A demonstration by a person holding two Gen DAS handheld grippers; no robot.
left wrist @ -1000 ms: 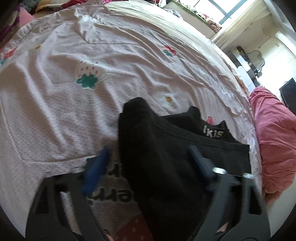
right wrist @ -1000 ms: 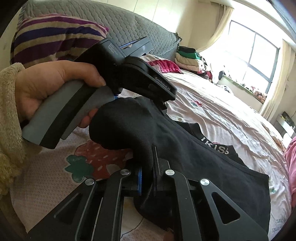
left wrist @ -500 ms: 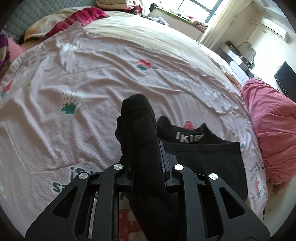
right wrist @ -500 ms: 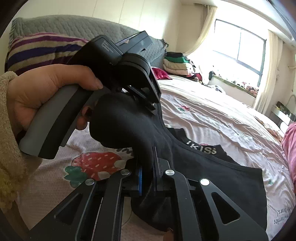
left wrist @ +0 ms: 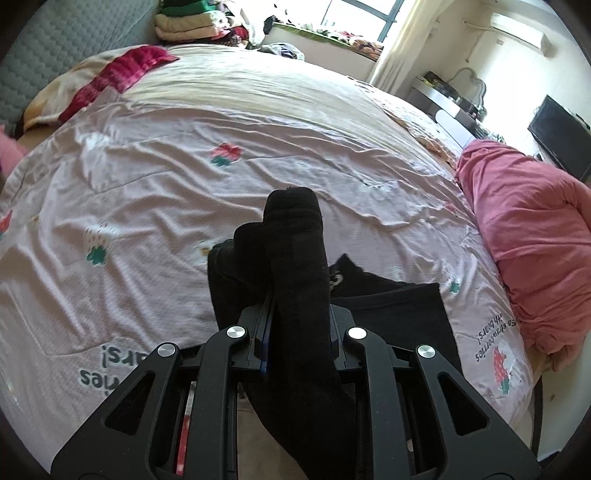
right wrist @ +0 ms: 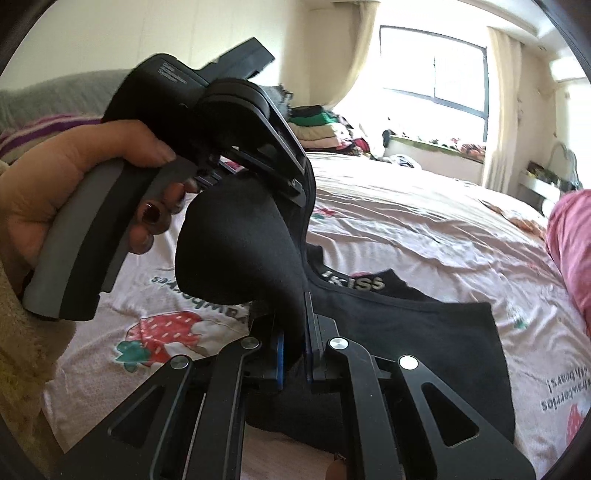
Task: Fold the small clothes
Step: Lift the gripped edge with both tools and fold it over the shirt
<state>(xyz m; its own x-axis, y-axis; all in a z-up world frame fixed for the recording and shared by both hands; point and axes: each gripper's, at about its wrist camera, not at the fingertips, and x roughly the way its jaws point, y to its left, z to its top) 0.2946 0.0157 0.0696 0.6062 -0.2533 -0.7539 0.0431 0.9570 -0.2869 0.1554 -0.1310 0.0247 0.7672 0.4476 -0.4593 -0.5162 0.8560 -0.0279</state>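
Observation:
A small black garment (left wrist: 295, 266) with white letters on its waistband (right wrist: 352, 285) is lifted at one edge off the pink strawberry-print bedspread (left wrist: 155, 192). My left gripper (left wrist: 297, 328) is shut on a bunched fold of it, which sticks up past the fingers. My right gripper (right wrist: 293, 347) is shut on another fold of the same garment (right wrist: 236, 251). The rest of the cloth trails down flat onto the bed to the right. In the right wrist view a hand (right wrist: 48, 192) holds the left gripper's body just beyond the raised fold.
A rumpled pink blanket (left wrist: 528, 236) lies at the bed's right edge. A red and cream cloth (left wrist: 122, 70) and stacked folded clothes (left wrist: 192, 26) sit at the far end by the window. A striped pillow (right wrist: 37, 129) rests against the grey headboard.
The left gripper went from open around the black garment to shut on a fold. Both grippers then rose, pulling the gripped edge up off the bedspread.

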